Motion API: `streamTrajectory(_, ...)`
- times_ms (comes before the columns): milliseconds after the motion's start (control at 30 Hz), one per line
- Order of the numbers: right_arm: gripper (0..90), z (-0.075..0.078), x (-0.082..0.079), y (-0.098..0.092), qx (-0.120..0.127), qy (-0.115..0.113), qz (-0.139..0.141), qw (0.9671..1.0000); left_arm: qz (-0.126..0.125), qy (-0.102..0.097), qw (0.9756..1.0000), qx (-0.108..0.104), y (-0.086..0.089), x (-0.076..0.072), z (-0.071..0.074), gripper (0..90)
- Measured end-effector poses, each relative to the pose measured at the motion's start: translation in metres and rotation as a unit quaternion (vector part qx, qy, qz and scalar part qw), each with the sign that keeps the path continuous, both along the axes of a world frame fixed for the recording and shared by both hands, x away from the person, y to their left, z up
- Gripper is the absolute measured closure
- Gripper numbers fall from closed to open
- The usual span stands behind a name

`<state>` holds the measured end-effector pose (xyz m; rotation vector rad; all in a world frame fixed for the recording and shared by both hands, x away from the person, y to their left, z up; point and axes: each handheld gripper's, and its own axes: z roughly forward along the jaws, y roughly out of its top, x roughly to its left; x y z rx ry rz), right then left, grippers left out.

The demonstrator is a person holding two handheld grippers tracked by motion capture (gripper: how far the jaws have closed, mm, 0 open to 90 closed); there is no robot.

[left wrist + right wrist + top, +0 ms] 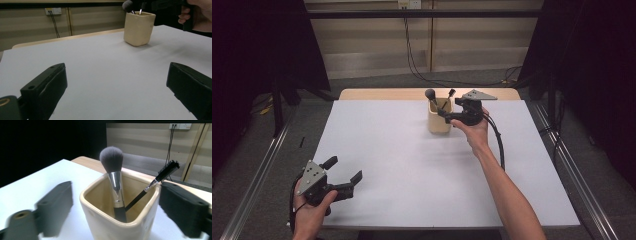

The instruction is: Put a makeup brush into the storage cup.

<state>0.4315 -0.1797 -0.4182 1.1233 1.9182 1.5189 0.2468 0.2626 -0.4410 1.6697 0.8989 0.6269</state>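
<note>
- Table (pixel 377 150): white top across the middle of the high view, bare apart from the cup; nothing lies between the two hands.
- Cup (pixel 438 119): cream, square-sided, upright in the upper middle of the high view; in the right gripper view it sits low and centre.
- Left gripper (pixel 346 174): lower left of the high view, resting at the table's near edge, jaws spread wide with nothing between them, well apart from the cup.
- Right gripper (pixel 446 114): just right of the cup in the high view, jaws wide and flanking the cup's rim, gripping nothing.
- Powder brush (pixel 113 180): stands in the cup, grey head up, leaning a little.
- Small brush (pixel 160 176): thin black handle leaning toward the cup's right corner, near the right jaw.
- Risk, as I judge it: the right jaw sits close to the small brush, so pulling away sideways could catch it and flick it out, or nudge the rim and tip the cup.
</note>
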Motion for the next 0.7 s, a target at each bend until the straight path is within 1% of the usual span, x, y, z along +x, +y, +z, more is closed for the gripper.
streamTrajectory(33, 6.4, 0.001, 0.000, -0.001, 0.004, -0.004, 0.001, 1.0000, 0.002, 0.001, 1.0000, 0.000, 0.000, 0.000, 0.000, 3.3)
streamTrajectory(133, 2.0, 0.002, -0.002, -0.001, 0.008, 0.000, 0.004, 1.0000, 0.006, 0.001, 1.0000, -0.001, 0.002, 0.000, 0.000, 3.3)
streamTrajectory(233, 0.9, 0.001, -0.005, -0.002, 0.006, 0.005, 0.006, 1.0000, 0.006, 0.001, 1.0000, -0.001, 0.003, 0.000, 0.000, 3.3)
streamTrajectory(333, 0.4, 0.002, -0.008, -0.006, 0.016, 0.009, 0.007, 0.9998, 0.004, -0.001, 1.0000, 0.000, 0.003, -0.001, 0.000, 3.3)
streamTrajectory(400, 0.4, 0.002, -0.011, -0.008, 0.016, 0.006, 0.010, 0.9998, 0.003, -0.001, 1.0000, 0.002, 0.003, -0.002, 0.000, 3.3)
streamTrajectory(533, 0.5, 0.004, -0.019, -0.013, 0.015, 0.008, 0.013, 0.9998, 0.004, -0.002, 1.0000, 0.000, 0.004, -0.004, 0.000, 3.3)
streamTrajectory(667, 1.3, 0.005, -0.027, -0.015, 0.011, 0.007, 0.009, 0.9999, 0.005, -0.004, 1.0000, -0.003, 0.005, -0.005, 0.001, 3.3)
streamTrajectory(700, 1.6, 0.005, -0.029, -0.016, 0.014, 0.006, 0.007, 0.9999, 0.004, -0.006, 1.0000, -0.002, 0.006, -0.006, 0.001, 3.3)
